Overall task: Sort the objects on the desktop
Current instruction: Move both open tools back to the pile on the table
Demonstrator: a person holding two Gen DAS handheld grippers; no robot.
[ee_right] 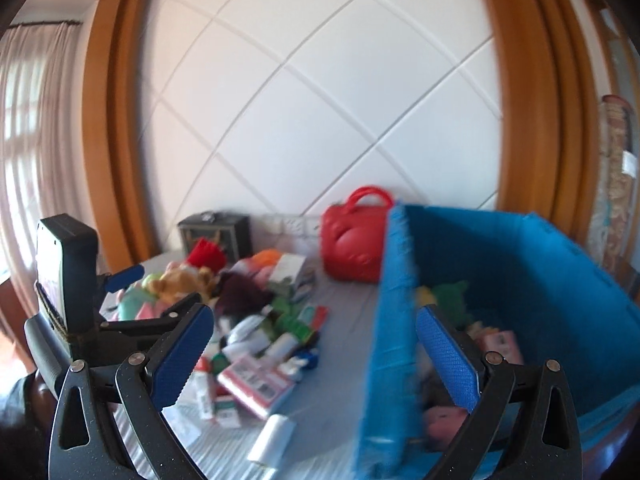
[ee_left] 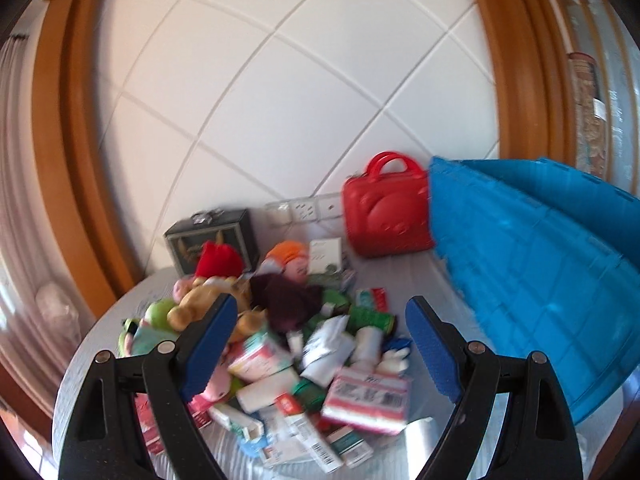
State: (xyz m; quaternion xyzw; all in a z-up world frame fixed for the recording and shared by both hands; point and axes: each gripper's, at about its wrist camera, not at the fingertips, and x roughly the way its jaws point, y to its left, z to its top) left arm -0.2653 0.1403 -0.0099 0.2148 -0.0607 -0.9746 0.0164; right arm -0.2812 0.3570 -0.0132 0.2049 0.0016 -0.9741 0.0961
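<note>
A heap of plush toys (ee_left: 200,296), small boxes (ee_left: 366,398) and packets lies on a grey table (ee_left: 416,276). My left gripper (ee_left: 320,344) is open and empty above the heap. It also shows in the right wrist view (ee_right: 156,288), at the left. My right gripper (ee_right: 316,356) is open and empty, with its jaws on either side of the near wall of a blue bin (ee_right: 560,280). The bin holds a few toys and a box (ee_right: 502,344). The heap shows in the right wrist view too (ee_right: 256,320).
A red carry case (ee_left: 386,212) stands at the back by the wall, left of the blue bin (ee_left: 540,264). A dark box (ee_left: 214,236) stands at the back left. Wall sockets (ee_left: 304,210) sit behind. A white roll (ee_right: 272,438) lies near the front edge.
</note>
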